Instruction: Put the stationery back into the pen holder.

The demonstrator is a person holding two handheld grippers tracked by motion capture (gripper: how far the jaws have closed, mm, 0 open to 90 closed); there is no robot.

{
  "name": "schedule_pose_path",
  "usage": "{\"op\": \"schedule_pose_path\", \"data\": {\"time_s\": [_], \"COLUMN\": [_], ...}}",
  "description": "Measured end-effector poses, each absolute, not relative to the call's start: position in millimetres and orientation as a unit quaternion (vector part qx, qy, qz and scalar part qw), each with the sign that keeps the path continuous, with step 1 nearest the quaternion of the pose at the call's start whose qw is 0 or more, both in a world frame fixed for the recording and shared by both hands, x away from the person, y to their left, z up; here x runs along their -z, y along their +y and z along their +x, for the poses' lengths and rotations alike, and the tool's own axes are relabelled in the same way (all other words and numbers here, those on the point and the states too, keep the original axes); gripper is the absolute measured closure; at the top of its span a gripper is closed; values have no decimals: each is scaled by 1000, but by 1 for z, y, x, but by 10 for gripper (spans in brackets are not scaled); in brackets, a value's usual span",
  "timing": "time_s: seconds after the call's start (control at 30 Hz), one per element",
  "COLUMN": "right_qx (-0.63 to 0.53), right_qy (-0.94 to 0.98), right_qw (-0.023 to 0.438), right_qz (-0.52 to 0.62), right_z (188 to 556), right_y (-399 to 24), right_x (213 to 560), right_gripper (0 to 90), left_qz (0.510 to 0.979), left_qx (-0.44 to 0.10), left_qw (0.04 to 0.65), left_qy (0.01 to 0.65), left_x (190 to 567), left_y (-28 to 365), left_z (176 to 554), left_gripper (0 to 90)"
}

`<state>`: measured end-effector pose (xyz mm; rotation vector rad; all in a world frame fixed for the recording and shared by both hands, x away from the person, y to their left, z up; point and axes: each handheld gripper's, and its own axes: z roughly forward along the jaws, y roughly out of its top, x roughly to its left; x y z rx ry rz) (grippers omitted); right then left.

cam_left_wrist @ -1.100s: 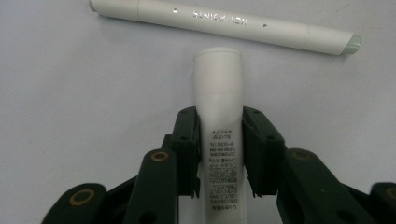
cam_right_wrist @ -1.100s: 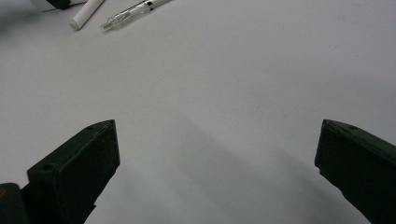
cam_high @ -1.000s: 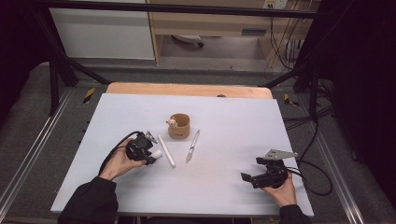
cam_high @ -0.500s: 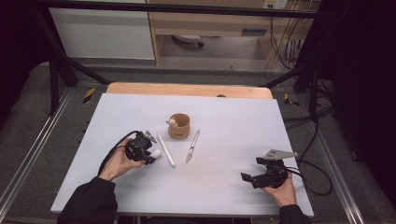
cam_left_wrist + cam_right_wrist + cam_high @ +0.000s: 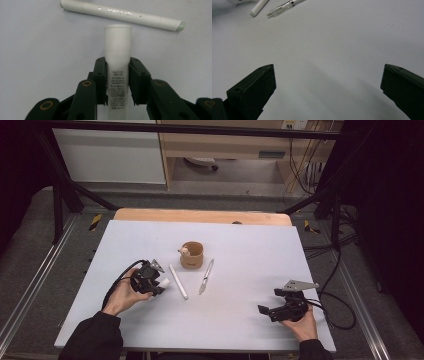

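My left gripper is shut on a short white tube with printed text, which sticks out past the jaws just above the table. Just beyond the tube's end, a long white marker lies on the table. A clear pen lies right of the marker. Behind both stands a brown cup with a small figure on its rim. Near the front right, my right gripper stands wide open, with only bare table between its jaws.
The white tabletop sits on a wooden board. A cable trails from the right gripper off the table's right edge. Black frame bars and metal rails flank the table.
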<state>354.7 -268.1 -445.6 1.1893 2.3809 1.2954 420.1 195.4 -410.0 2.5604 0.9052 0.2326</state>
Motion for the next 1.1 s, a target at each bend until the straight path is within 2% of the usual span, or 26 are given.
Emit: {"op": "schedule_pose_path", "data": {"time_s": [0.33, 1.1], "right_qx": [-436, -435], "right_qy": [800, 802], "right_qw": [90, 90], "right_qz": [401, 401], "right_z": [354, 355], "right_y": [-268, -268], "right_x": [445, 446], "right_gripper": [5, 5], "left_qz": [913, 868], "left_qx": [-91, -131], "left_qw": [221, 322], "left_qy": [330, 355], "left_x": [399, 369], "left_y": [201, 206], "left_z": [417, 406], "left_gripper": [694, 694]}}
